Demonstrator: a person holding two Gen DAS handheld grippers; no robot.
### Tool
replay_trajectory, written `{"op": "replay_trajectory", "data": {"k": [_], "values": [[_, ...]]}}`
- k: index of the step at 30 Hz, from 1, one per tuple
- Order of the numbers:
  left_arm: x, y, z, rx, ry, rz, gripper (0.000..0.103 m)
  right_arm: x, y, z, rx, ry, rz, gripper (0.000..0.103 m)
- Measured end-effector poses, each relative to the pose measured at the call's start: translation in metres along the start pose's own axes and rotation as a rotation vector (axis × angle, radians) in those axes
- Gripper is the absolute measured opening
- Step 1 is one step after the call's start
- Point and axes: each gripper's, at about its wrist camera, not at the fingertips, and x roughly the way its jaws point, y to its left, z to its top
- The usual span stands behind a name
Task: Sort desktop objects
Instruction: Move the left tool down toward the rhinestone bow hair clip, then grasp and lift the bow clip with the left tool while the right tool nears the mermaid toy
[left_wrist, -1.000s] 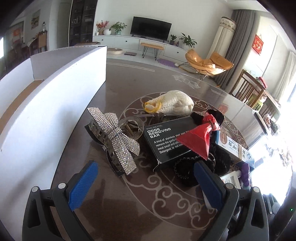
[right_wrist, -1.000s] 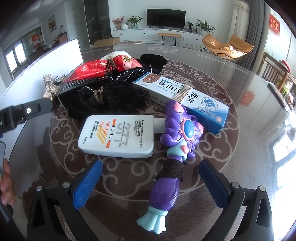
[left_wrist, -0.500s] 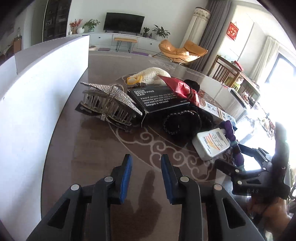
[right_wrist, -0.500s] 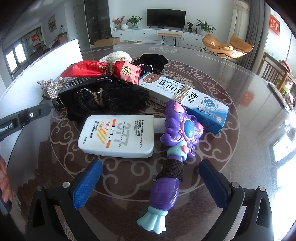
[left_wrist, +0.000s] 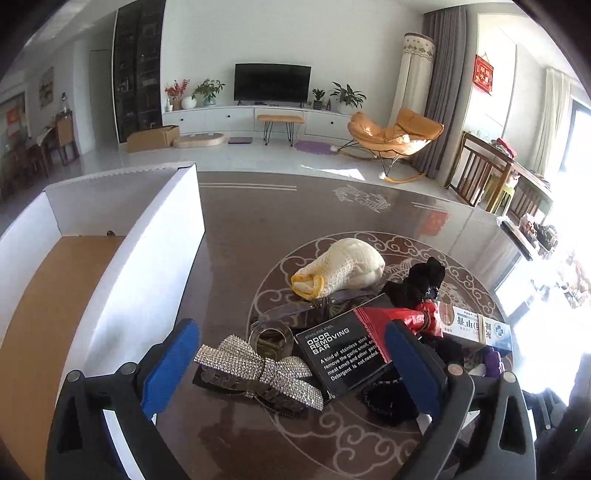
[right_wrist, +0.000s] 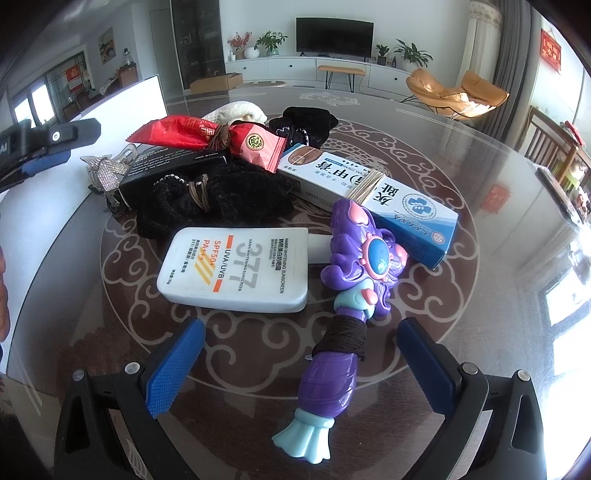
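In the left wrist view we see the left gripper (left_wrist: 291, 363) with its blue pads spread wide; its jaws have just been opening, and nothing is clamped between them. Seen between the pads lie the rhinestone bow clip (left_wrist: 258, 371) and the black box (left_wrist: 341, 356) printed "ODOR REMOVING BAR", whose right end the right pad hides. A red wrapper (left_wrist: 400, 319) lies across that box, partly behind the same pad. Above, at frame centre, sits a cream mesh pouch (left_wrist: 341, 267), and to its right a black fabric piece (left_wrist: 421, 282). The blue-and-white carton (left_wrist: 476, 328) runs into the glare at the right, where we can make out little else. The white box (left_wrist: 151, 258) fills the left of the frame, cut off by the edge; we can see only part of its brown floor.

In the right wrist view the right gripper (right_wrist: 299, 363) also stands wide open and holds nothing. The purple toy wand (right_wrist: 351, 291) reaches down between its pads without touching them, its tail low in the frame. The white sunscreen bottle (right_wrist: 236, 269) lies at centre, just left of the wand, with its cap end hidden behind the wand's head. Behind them, black knitted fabric (right_wrist: 218, 201) covers part of the pile on the glass table (right_wrist: 491, 332). At the far left edge, part of the other gripper and a sliver of a hand are cut off.
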Motion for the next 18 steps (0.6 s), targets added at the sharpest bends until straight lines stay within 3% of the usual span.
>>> {"op": "replay_trajectory", "data": {"k": [3,5,12,15,18], "values": [[0.033,0.010,0.000,-0.045,0.136,-0.153,0.102,0.000,0.000,0.000,0.000,0.000,0.000,0.103],[0.029,0.007,-0.012,-0.031,0.126,-0.174,0.101,0.000,0.000,0.000,0.000,0.000,0.000,0.103],[-0.023,-0.010,-0.082,0.039,0.178,-0.405,0.101,0.000,0.000,0.000,0.000,0.000,0.000,0.103],[-0.045,-0.013,-0.090,0.073,0.142,-0.380,0.101,0.000,0.000,0.000,0.001,0.000,0.000,0.103],[-0.043,-0.021,-0.081,0.150,0.121,-0.315,0.102,0.000,0.000,0.000,0.001,0.000,0.000,0.103]]}}
